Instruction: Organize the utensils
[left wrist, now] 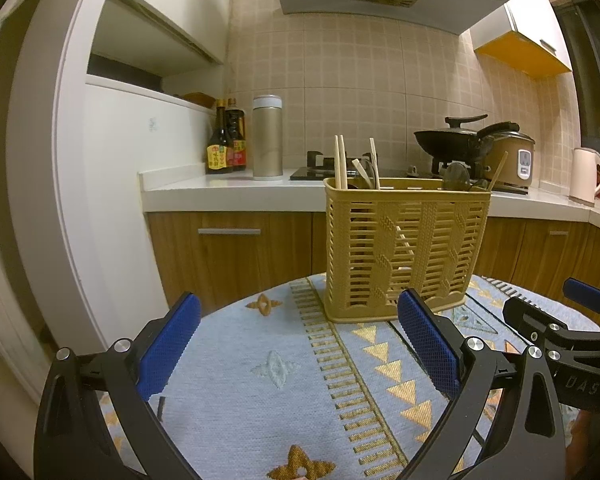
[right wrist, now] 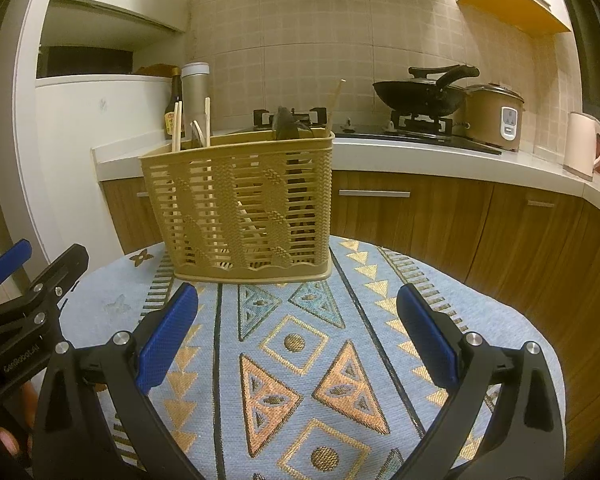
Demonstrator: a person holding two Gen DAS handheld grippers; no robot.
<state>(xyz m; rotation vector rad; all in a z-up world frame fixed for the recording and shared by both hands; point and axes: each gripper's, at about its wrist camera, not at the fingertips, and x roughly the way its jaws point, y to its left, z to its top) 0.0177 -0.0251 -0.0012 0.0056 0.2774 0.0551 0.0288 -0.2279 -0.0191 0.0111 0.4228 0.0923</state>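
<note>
Sitting upper-middle in both views, the utensil basket (left wrist: 404, 252) (right wrist: 240, 208) is seen just beyond the left gripper (left wrist: 298, 340) and right gripper (right wrist: 298, 336), both spread wide, nothing grasped.

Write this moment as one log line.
left tongs: open, empty | right tongs: open, empty | basket: upright on cloth, holds chopsticks

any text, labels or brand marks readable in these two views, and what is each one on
"DAS": on the right gripper, cut off at the frame edge.
"GenRobot.AI": on the left gripper, small, read with some doubt.
Sauce bottles: yellow and red labels with characters, too small to read.
Rice cooker: panel markings too blurred to read.
</note>
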